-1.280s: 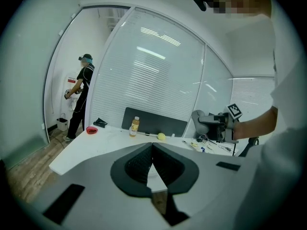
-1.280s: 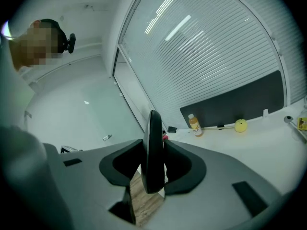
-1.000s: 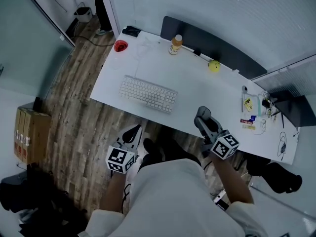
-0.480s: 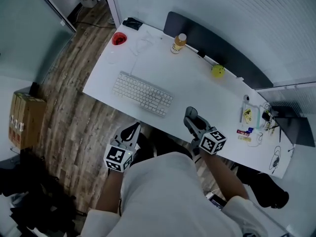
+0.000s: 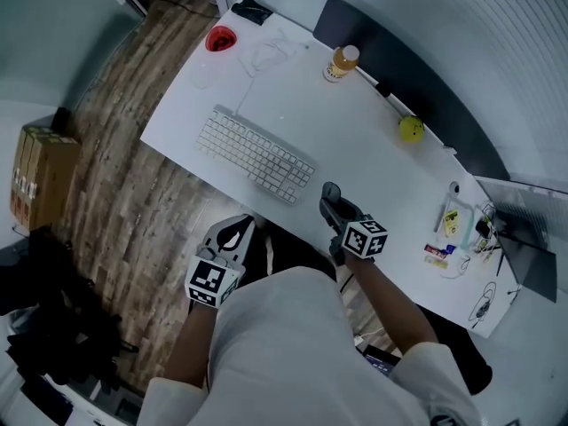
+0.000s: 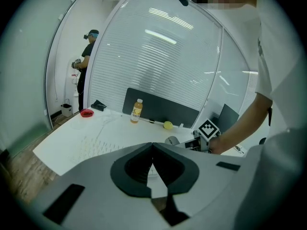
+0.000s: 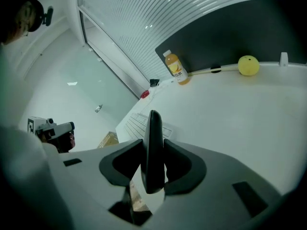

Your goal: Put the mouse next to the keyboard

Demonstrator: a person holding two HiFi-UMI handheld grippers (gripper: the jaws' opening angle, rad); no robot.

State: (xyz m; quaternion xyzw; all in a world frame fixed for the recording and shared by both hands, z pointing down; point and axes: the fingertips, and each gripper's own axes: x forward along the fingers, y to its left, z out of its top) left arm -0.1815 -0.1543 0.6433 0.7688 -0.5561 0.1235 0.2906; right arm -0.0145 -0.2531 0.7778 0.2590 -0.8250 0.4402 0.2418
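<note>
White counter (image 5: 373, 140) above a wood floor (image 5: 124, 185) carries a white keyboard (image 5: 256, 156), near and ahead-left of the right gripper (image 5: 334, 204). That gripper is clamped on a dark mouse (image 7: 153, 143) held on edge. The left gripper (image 5: 232, 236), jaws pressed together with nothing between them, hangs off the counter's near edge.

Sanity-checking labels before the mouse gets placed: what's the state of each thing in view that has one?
Right gripper: shut on mouse, at the desk's near edge.
Mouse: clamped on edge, not laid down.
Left gripper: shut, empty, short of the desk.
Keyboard: flat on desk, untouched.
Bottle: upright, capped.
</note>
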